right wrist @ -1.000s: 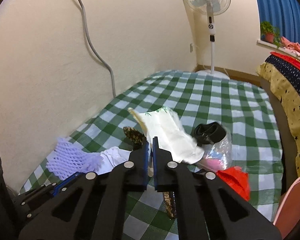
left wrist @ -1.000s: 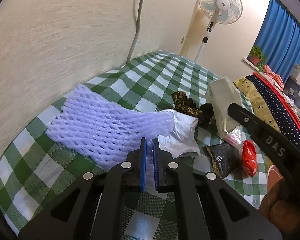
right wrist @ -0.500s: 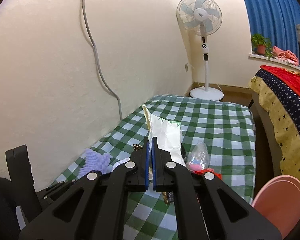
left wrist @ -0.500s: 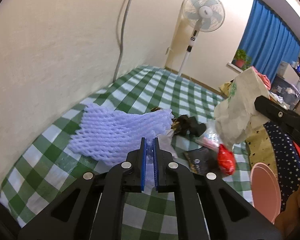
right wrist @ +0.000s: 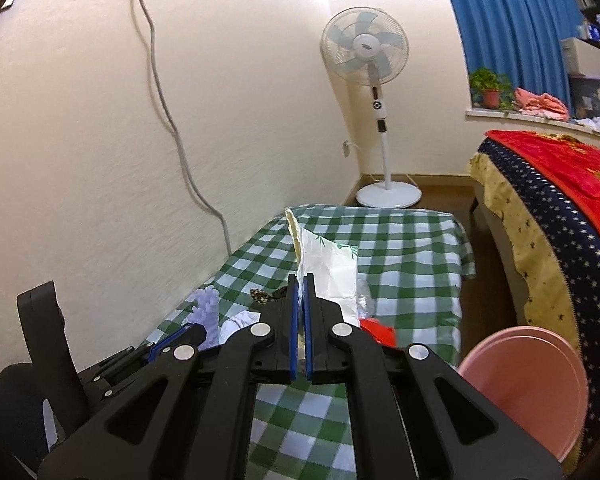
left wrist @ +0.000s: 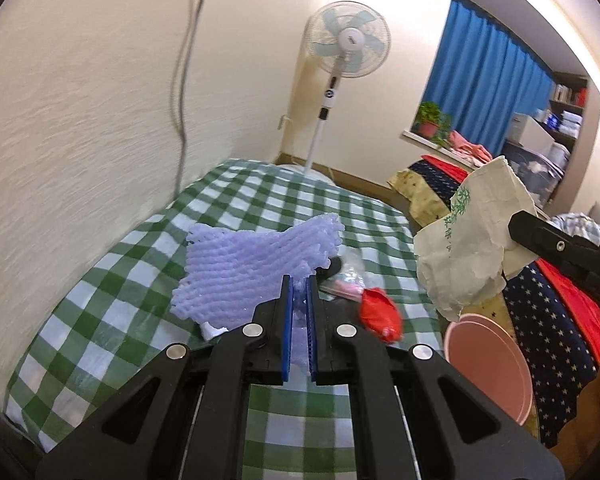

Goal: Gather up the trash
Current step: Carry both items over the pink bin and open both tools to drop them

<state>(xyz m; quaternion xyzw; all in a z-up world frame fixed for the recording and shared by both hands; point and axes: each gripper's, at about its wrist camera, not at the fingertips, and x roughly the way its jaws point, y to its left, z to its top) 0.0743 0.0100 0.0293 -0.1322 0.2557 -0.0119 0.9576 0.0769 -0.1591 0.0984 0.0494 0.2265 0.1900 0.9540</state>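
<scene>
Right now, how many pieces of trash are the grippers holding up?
2. The left gripper pinches the purple foam net; the right gripper pinches the white paper bag. More trash lies on the checked table.

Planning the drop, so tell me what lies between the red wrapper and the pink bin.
Only bare checked cloth separates the red wrapper from the pink bin, seen in the left wrist view.

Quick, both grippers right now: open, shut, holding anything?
Left gripper: shut on the purple foam net, lifted off the table.
Right gripper: shut on the white paper bag, held up.
</scene>
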